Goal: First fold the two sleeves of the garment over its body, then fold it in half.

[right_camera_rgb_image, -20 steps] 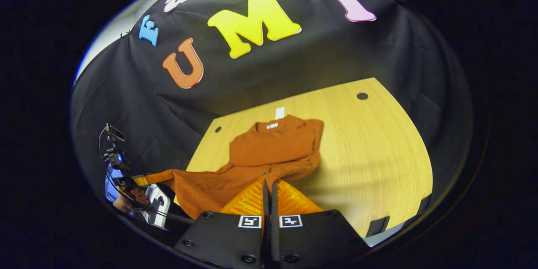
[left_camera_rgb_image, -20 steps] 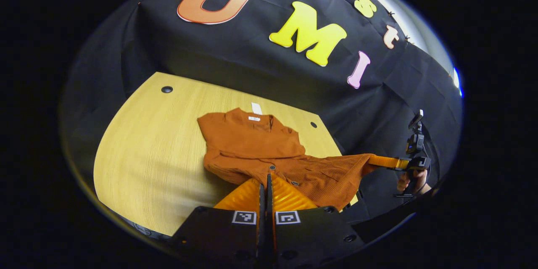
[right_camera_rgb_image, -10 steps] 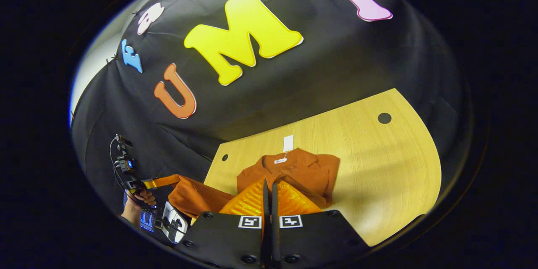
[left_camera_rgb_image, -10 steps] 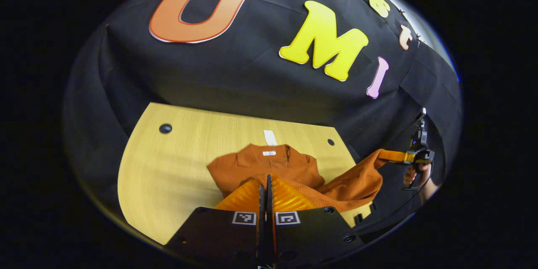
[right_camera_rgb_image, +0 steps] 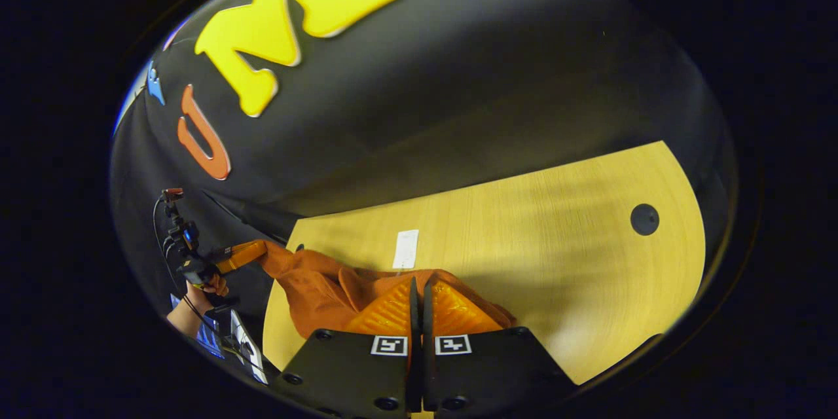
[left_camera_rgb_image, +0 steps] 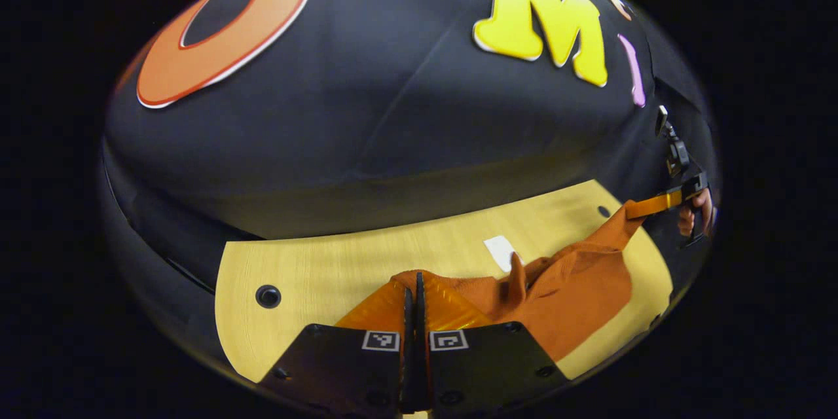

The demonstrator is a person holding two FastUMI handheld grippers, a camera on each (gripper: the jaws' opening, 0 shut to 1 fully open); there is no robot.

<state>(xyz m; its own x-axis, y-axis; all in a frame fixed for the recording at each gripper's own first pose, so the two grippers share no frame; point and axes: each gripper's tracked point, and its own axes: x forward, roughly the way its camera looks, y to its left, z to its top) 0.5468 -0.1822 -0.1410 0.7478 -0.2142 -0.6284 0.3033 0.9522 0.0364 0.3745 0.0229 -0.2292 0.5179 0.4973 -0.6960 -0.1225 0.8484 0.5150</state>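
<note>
My left gripper (left_camera_rgb_image: 414,288) has its fingers pressed together, pinching orange cloth. My right gripper (right_camera_rgb_image: 418,291) is pinched closed likewise; a hand (left_camera_rgb_image: 695,213) grips its handle.

In the left gripper view, the left gripper's (left_camera_rgb_image: 414,288) own orange ribbed fingers sit in front of the rust-orange knit garment (left_camera_rgb_image: 576,288), so the cloth's near edge is hidden and you can't see what's betw. the tips. Same in the right gripper view w/ the right gripper (right_camera_rgb_image: 417,291): the pinch spot is hidden. The garment is bunched up, so its sleeves and lower part can't be told apart. The small white paper tag (right_camera_rgb_image: 406,249) is too small to read. The light wooden table (right_camera_rgb_image: 556,242) is cut off at the edge. The person's hand (right_camera_rgb_image: 208,285) far off is tiny and partly hidden.
</note>
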